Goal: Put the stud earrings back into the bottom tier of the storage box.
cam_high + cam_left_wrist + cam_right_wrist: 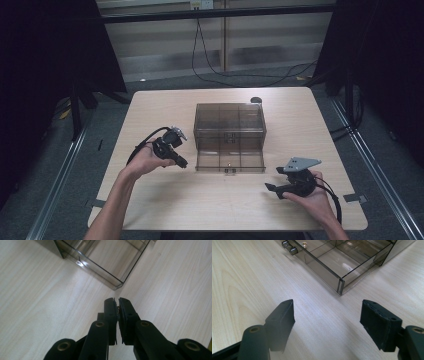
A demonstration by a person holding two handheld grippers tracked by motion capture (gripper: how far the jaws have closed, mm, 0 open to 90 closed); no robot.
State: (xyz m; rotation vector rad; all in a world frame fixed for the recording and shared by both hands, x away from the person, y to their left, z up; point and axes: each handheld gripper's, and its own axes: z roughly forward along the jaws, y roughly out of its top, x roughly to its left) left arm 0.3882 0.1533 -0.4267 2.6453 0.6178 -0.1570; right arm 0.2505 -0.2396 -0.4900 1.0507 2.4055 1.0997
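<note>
Both grippers sit off the smoked acrylic drawer box (229,131) mid-table: left gripper (116,300) clamped shut on nothing, right gripper (327,315) wide open. Bottom drawer (229,161) looks pulled out already, nothing loaded yet.

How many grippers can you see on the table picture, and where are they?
2. The left gripper is in the person's hand left of the clear drawer box, jaws shut. The right gripper is near the table's front right, jaws open.
</note>
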